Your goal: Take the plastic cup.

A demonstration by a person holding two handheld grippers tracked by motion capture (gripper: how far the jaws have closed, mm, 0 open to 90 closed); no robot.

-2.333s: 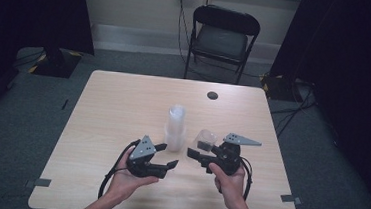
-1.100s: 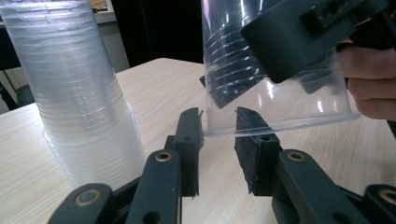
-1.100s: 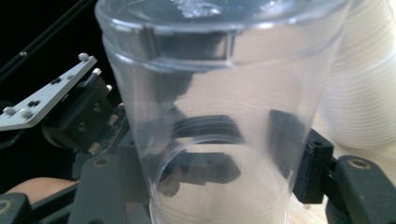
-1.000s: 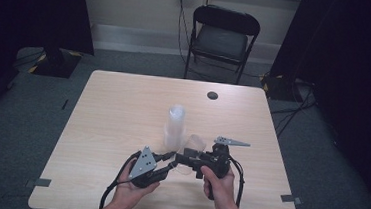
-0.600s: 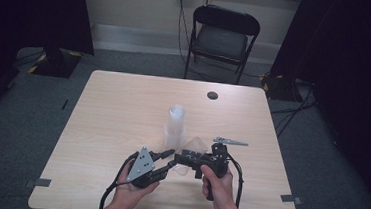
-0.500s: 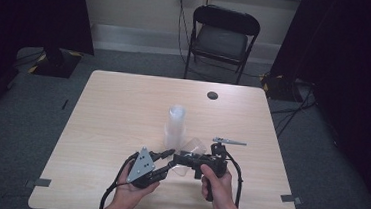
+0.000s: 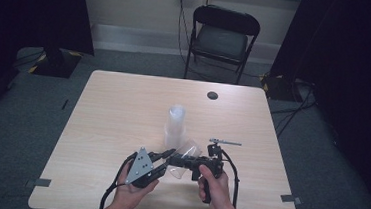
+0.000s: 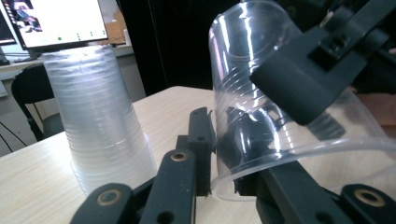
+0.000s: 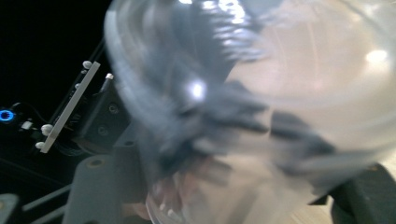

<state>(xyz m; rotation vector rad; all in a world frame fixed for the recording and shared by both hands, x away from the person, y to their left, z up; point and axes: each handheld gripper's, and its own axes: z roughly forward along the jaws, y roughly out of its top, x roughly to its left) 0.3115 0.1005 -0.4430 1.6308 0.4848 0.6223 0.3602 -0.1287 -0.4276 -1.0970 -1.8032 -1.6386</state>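
Observation:
A clear plastic cup (image 7: 190, 149) (image 8: 243, 56) (image 9: 280, 70) lies on its side in the air between my two grippers, near the table's front edge. My left gripper (image 7: 165, 161) (image 8: 233, 158) has just been closing, and its jaws now press on the cup's rim, which is bent flat. My right gripper (image 7: 174, 160) (image 8: 254, 105) (image 9: 224, 186) reaches in from the right with one jaw inside the cup and one outside. Its jaws have just been opening and stand slightly apart around the cup's wall. An upright stack of clear cups (image 7: 175, 121) (image 8: 98, 121) stands just behind.
The wooden table (image 7: 123, 104) carries a small black disc (image 7: 213, 95) near its far edge. A black folding chair (image 7: 221, 37) stands behind the table. In the right gripper view, the left gripper's grey plate (image 9: 70, 107) is close by.
My right gripper carried the cup leftward and down to the left gripper. The left jaws closed on its rim, and the right jaws have loosened.

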